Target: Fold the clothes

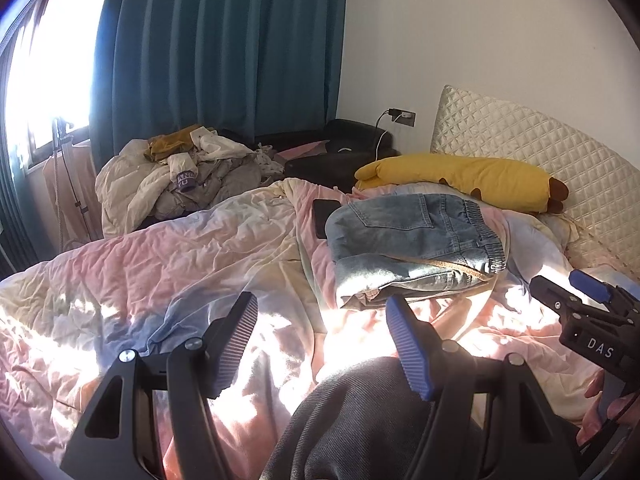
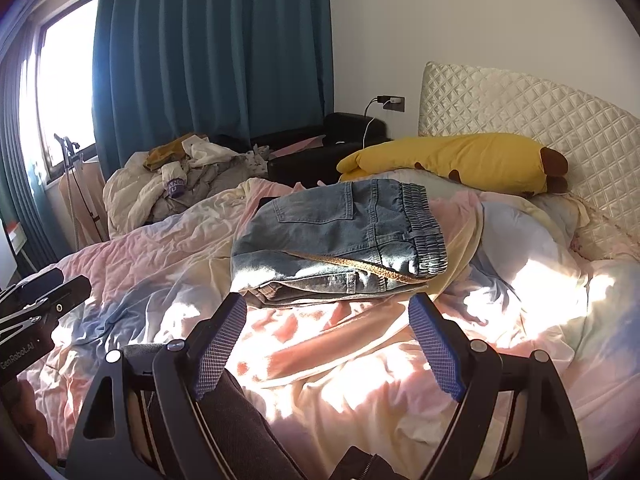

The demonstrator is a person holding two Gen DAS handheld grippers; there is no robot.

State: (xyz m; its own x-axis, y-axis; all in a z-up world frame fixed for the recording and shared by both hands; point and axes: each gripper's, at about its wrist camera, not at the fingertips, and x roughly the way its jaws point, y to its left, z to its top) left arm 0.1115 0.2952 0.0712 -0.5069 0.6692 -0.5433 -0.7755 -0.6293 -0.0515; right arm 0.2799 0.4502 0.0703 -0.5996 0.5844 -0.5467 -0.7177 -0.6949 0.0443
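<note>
One pair of folded jeans [image 2: 340, 240] lies on the pastel duvet [image 2: 140, 272] just ahead of us, its waistband turned toward the quilted headboard [image 2: 520, 104] and the yellow plush pillow [image 2: 460, 160]. Both tools hover above the bedding: our left gripper [image 1: 324, 344] and our right gripper [image 2: 326, 348] stand wide apart at the fingers and hold nothing. A dark garment [image 1: 360, 420] lies low beneath them, and we judge it the next piece to fold. To do that well, we should pinch two corners of one edge, lift evenly, and spread it flat on the duvet clear of the jeans. More unfolded laundry [image 1: 180, 176] is heaped beyond the bed, by the teal curtain [image 1: 224, 48].
</note>
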